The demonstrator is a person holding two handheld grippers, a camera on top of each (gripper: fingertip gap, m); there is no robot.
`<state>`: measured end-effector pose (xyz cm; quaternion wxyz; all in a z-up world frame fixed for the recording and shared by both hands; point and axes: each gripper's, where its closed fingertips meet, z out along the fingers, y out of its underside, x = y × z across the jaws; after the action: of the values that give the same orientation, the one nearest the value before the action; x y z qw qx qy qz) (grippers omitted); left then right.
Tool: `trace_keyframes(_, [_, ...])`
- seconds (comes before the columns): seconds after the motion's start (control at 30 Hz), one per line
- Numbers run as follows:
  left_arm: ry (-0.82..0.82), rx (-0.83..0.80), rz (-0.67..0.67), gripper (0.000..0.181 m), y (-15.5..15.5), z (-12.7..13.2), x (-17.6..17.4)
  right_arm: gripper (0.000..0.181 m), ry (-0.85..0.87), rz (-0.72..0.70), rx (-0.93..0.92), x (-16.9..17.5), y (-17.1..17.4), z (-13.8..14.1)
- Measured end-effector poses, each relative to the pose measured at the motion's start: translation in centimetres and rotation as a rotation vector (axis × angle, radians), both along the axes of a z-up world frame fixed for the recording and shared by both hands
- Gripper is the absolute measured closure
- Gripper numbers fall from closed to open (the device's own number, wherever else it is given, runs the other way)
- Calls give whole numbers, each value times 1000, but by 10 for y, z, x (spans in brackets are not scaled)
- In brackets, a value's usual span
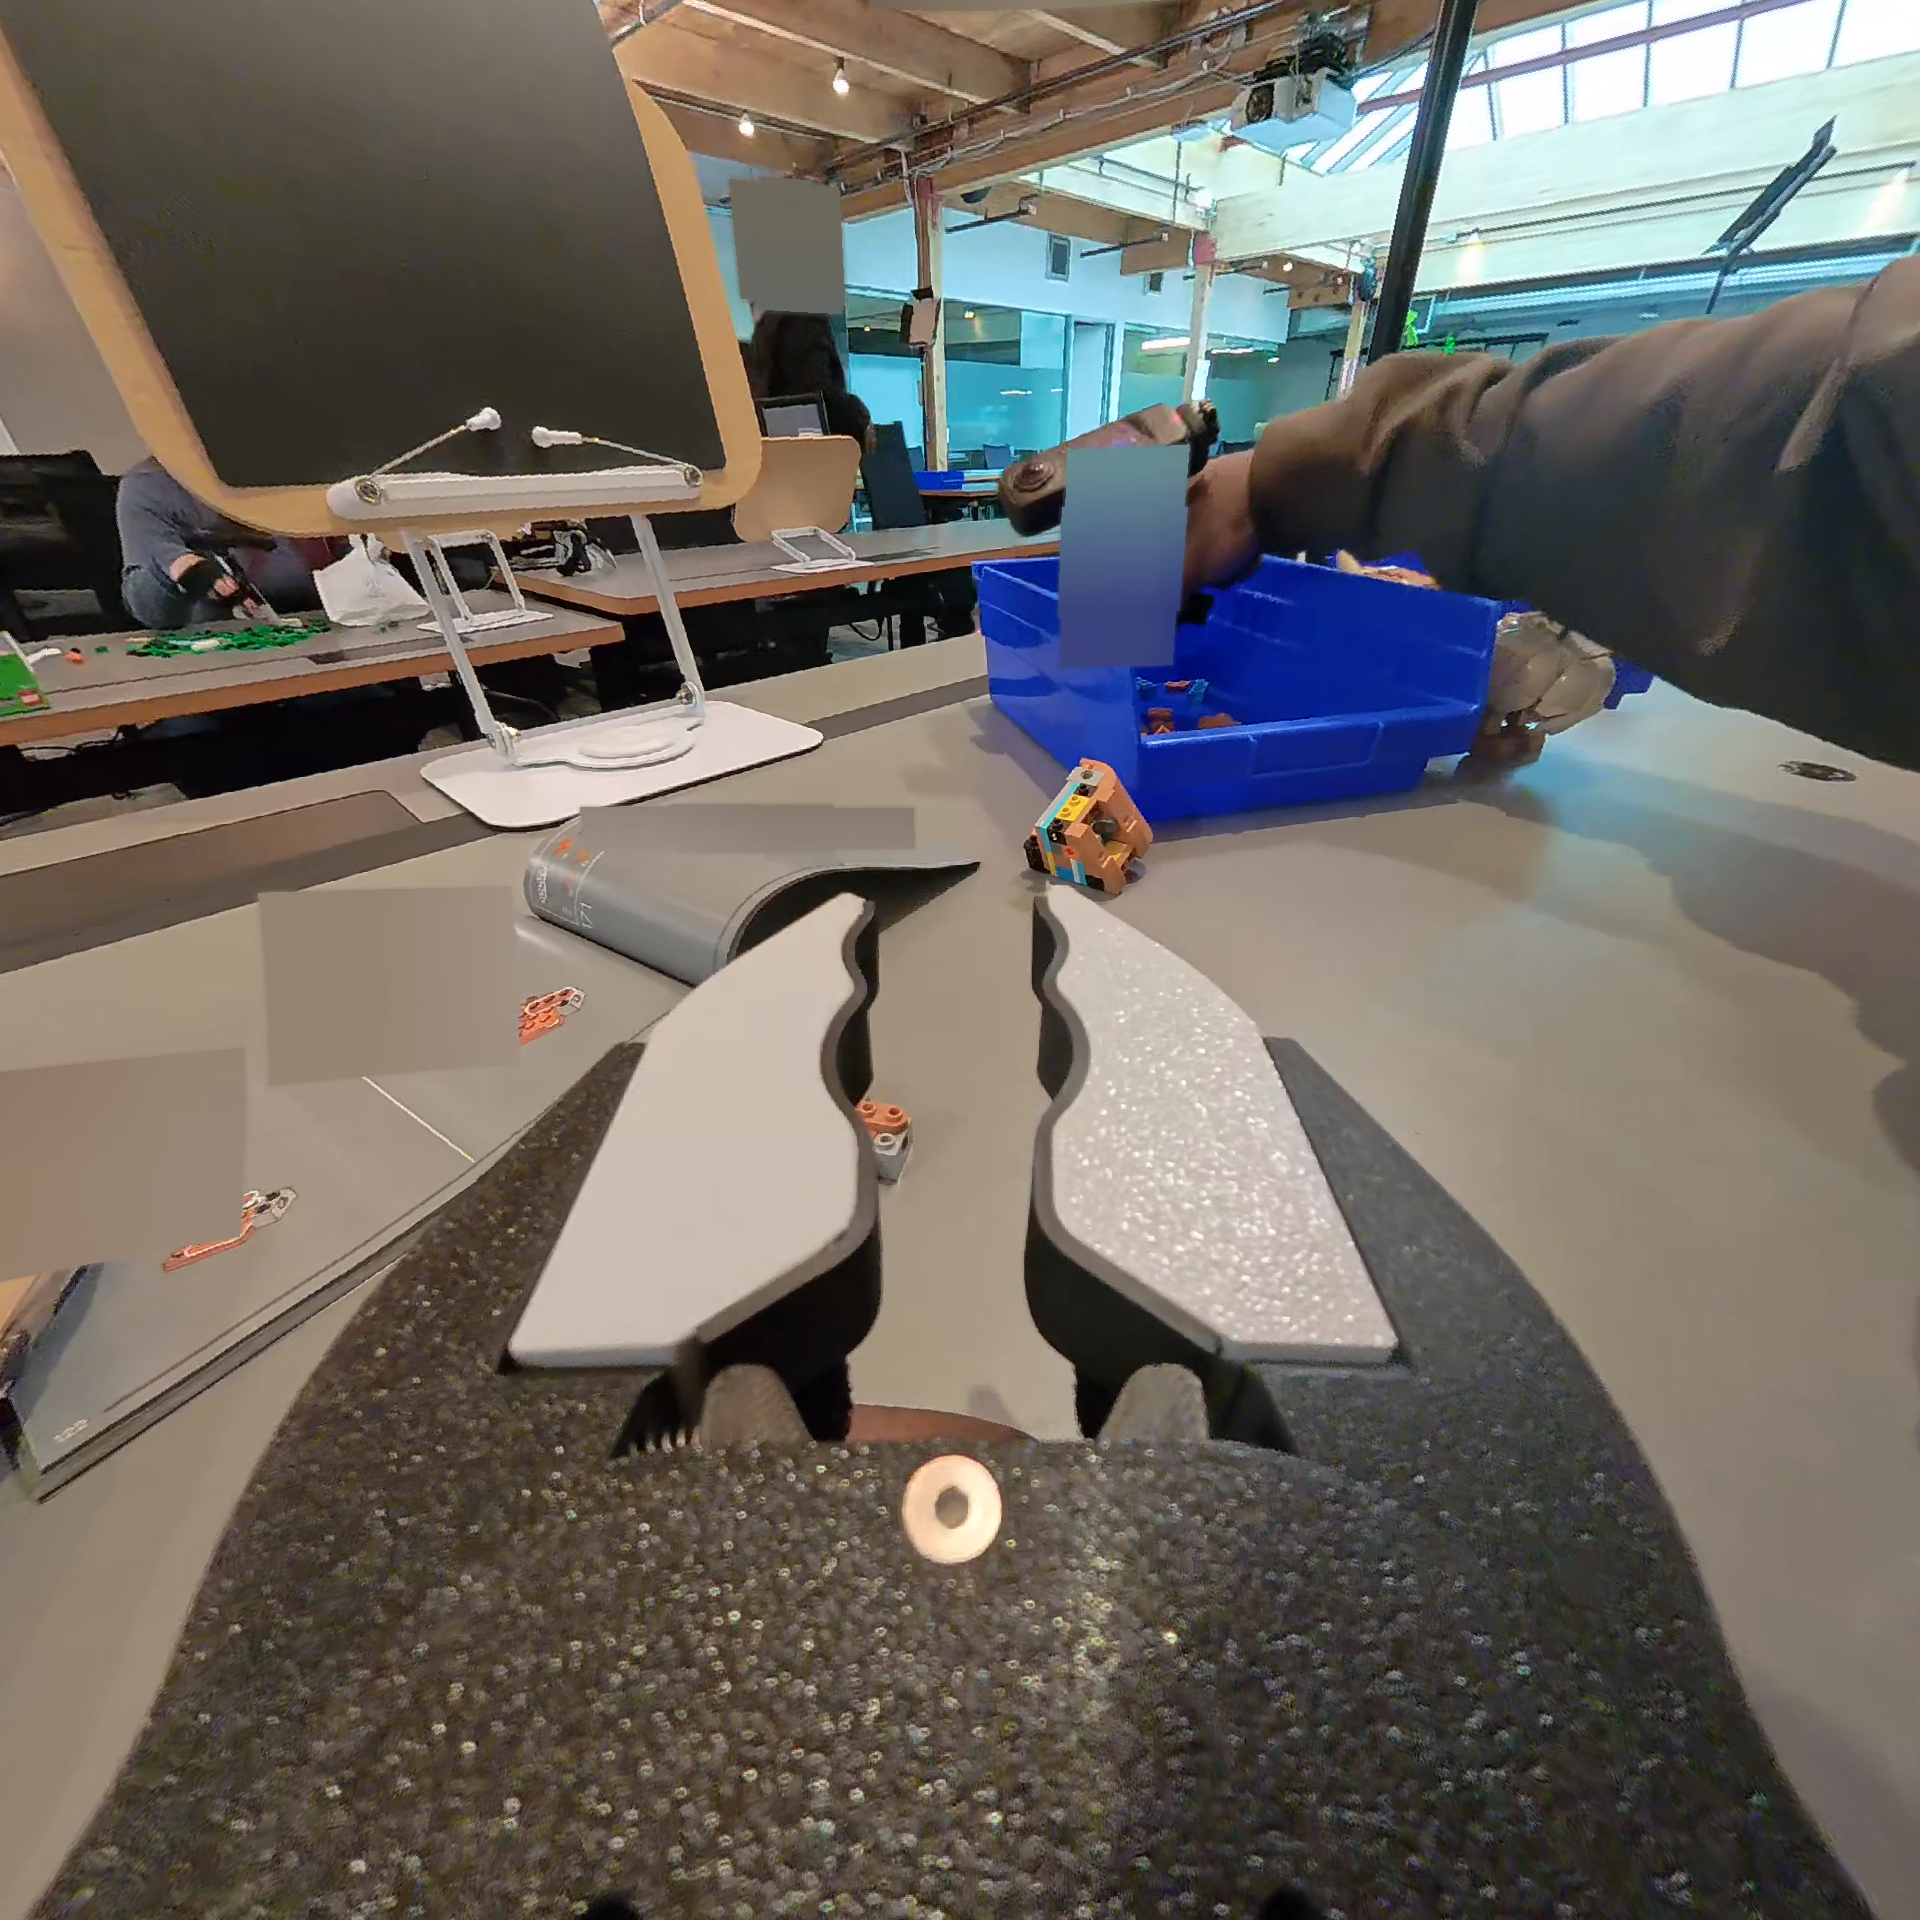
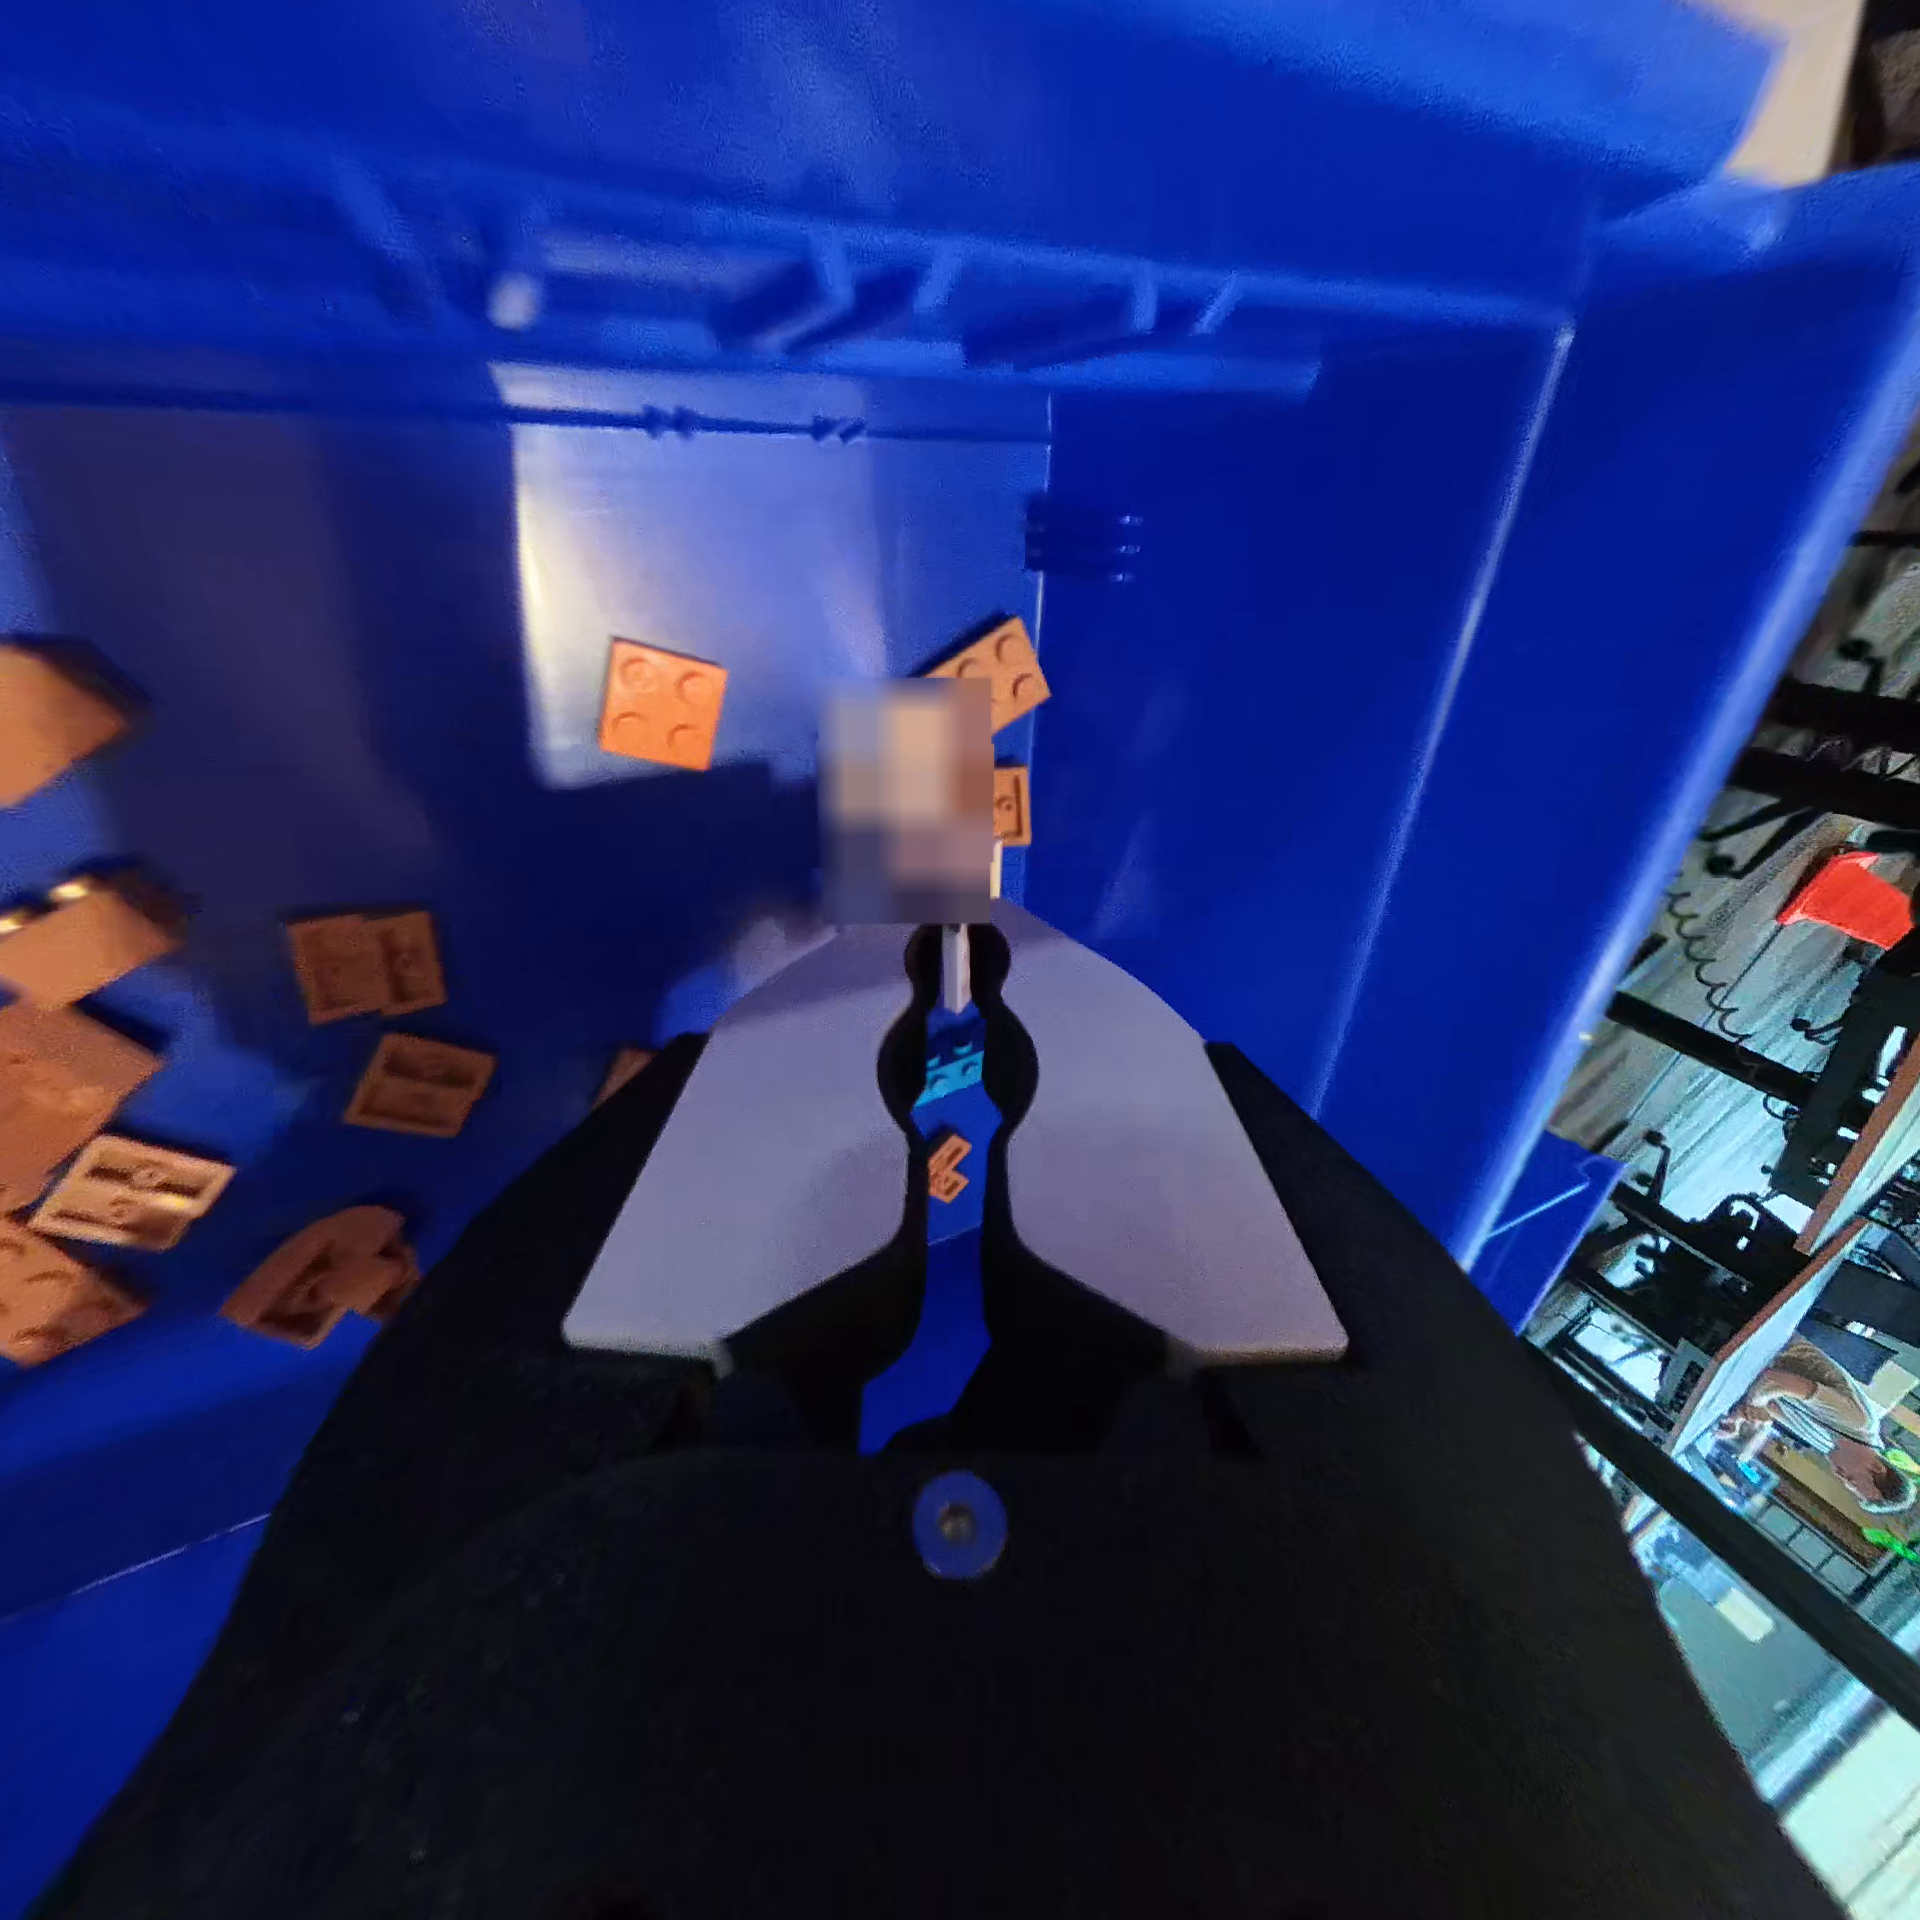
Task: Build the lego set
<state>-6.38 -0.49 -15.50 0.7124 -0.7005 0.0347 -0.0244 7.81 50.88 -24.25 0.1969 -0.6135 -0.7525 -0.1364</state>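
My left gripper (image 1: 951,914) is open and empty, low over the grey table (image 1: 1455,1039). A small orange and grey piece (image 1: 885,1130) lies on the table beside its left finger, with neither finger pressing on it. A small tan, yellow and teal Lego build (image 1: 1086,842) lies just beyond the fingertips. My right gripper (image 2: 956,935) is inside the blue bin (image 2: 1299,623) and is shut on a thin white piece (image 2: 958,971) held edge-on between the pads. A blurred patch hides the piece's far end. In the left wrist view the right gripper (image 1: 1195,603) reaches down into the bin (image 1: 1299,748).
Several orange plates (image 2: 663,704) and a light blue plate (image 2: 954,1070) lie on the bin floor. An open instruction booklet (image 1: 727,894) lies left of my left gripper. A white tablet stand (image 1: 623,748) stands behind it. A person's sleeve (image 1: 1610,499) crosses over the bin. My right fingertips sit around 55 cm from my left ones.
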Motion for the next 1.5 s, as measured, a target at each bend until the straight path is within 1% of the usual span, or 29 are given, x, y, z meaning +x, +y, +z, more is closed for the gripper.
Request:
trace_keyframes(0.1, [4,1,0,153,0,0,0,178,96,-5,-4,0,-19,23])
trace_keyframes(0.2, [4,2,0,153,0,1,0,177,307,-5,-100,-7,-56,52])
trace_keyframes(0.3, [1,1,-3,153,1,0,1,178,600,29,-277,-17,-115,89])
trace_keyframes(0.43, [-4,-4,-14,153,2,-1,2,178,1000,123,-578,-21,-207,142])
trace_keyframes(0.5, [-8,-6,-23,153,3,-1,4,178,1143,129,-767,-20,-250,157])
trace_keyframes(0.57, [-10,-8,-33,153,4,-1,6,178,1211,135,-956,-21,-291,158])
trace_keyframes(0.63, [-4,-13,-36,153,5,-2,7,178,1190,127,-1095,-27,-329,144])
trace_keyframes(0.7, [3,-14,-35,153,5,-2,8,178,1099,129,-1211,-36,-366,121])
trace_keyframes(0.8, [8,-12,-30,153,5,-2,7,178,869,155,-1315,-46,-416,76])
trace_keyframes(0.9, [11,-8,-23,153,3,-2,6,178,647,190,-1325,-50,-443,38])
trace_keyframes(1.0, [19,0,-14,153,2,0,5,178,480,216,-1282,-51,-450,11])
trace_keyframes(1.1, [19,11,-8,153,0,2,4,177,414,230,-1239,-55,-446,-1])
trace_keyframes(1.27, [16,16,-13,153,0,3,5,176,386,273,-1143,-60,-437,-7])
trace_keyframes(1.5, [17,15,-23,153,0,2,7,178,399,318,-984,-63,-424,-11])
